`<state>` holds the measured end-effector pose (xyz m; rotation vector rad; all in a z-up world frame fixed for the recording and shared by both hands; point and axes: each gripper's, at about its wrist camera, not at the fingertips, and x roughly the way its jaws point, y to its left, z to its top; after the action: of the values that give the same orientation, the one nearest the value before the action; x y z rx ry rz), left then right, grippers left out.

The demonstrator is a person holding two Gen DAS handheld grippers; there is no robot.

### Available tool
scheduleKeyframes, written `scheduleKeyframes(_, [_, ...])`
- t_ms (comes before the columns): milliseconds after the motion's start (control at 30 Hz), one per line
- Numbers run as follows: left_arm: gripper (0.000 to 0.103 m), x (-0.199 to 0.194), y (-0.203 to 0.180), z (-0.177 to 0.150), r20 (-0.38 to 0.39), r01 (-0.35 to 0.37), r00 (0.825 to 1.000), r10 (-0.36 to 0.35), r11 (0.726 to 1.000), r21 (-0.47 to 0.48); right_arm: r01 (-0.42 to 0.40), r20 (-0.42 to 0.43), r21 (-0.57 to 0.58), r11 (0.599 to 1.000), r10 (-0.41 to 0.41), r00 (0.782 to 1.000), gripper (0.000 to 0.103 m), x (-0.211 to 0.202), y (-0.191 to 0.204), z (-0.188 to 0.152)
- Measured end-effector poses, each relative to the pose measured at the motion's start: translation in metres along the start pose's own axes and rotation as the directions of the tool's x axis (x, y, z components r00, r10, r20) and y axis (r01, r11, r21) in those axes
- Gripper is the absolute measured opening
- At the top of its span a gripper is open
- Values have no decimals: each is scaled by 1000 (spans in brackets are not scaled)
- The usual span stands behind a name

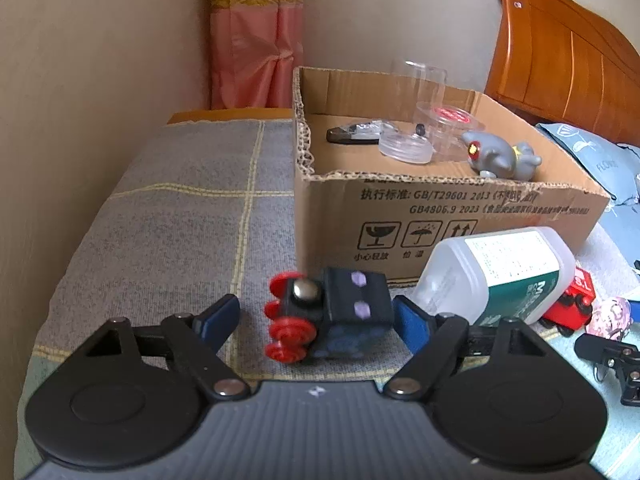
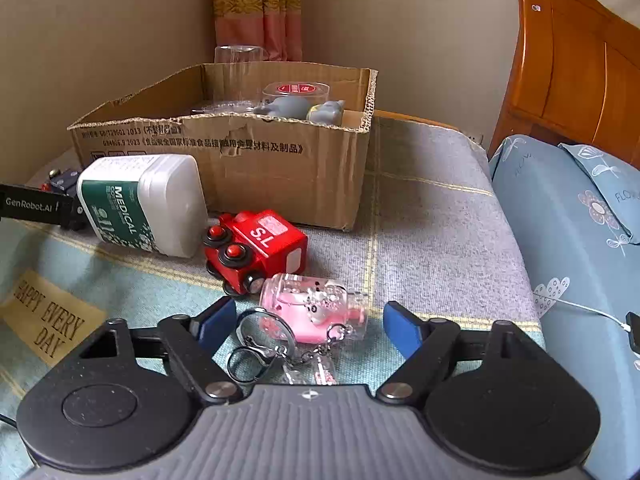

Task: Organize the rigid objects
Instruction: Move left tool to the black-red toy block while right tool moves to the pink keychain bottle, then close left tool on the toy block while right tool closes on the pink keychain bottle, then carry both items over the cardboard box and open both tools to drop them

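My left gripper [image 1: 316, 318] is open around a dark blue toy train with red wheels [image 1: 332, 316] lying on the grey blanket, the right pad close to or touching it. My right gripper [image 2: 306, 322] is open around a pink bottle keychain [image 2: 312, 306] with its rings and chain. A red toy train [image 2: 256, 250] and a white medical bottle [image 2: 140, 204] lie just beyond it; both also show in the left wrist view, the bottle [image 1: 500, 272] and the train [image 1: 568, 308]. An open cardboard box [image 1: 440, 220] holds a grey toy [image 1: 500, 156], clear jars and a lid.
The box also shows in the right wrist view [image 2: 240, 160]. A wooden headboard [image 2: 580, 68] and blue floral pillows [image 2: 580, 240] are at the right. A beige wall runs along the left, with a pink curtain [image 1: 256, 40] behind. My left gripper's arm [image 2: 36, 204] shows at the far left.
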<state>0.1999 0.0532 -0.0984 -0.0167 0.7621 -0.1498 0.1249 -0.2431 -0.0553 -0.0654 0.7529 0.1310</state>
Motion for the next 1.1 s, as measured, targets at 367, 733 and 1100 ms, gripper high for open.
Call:
scheduleKeyframes(367, [55,-2,-5,3,-35,17,999,-17,1000,8,13,-16,22,1000,-13,1000,59,0,0,5])
scheduleKeyframes(733, [51,-17,-10,11,-102,65,993,-52,989,130,-35,-42,-56,998,33,999,57,-12,-5,8])
scheduleKeyframes(1100, [51,-62,-12,45,-104,121,989,-101,970,210,-111,-23,-152,982,109,994,57,-45,-5,35])
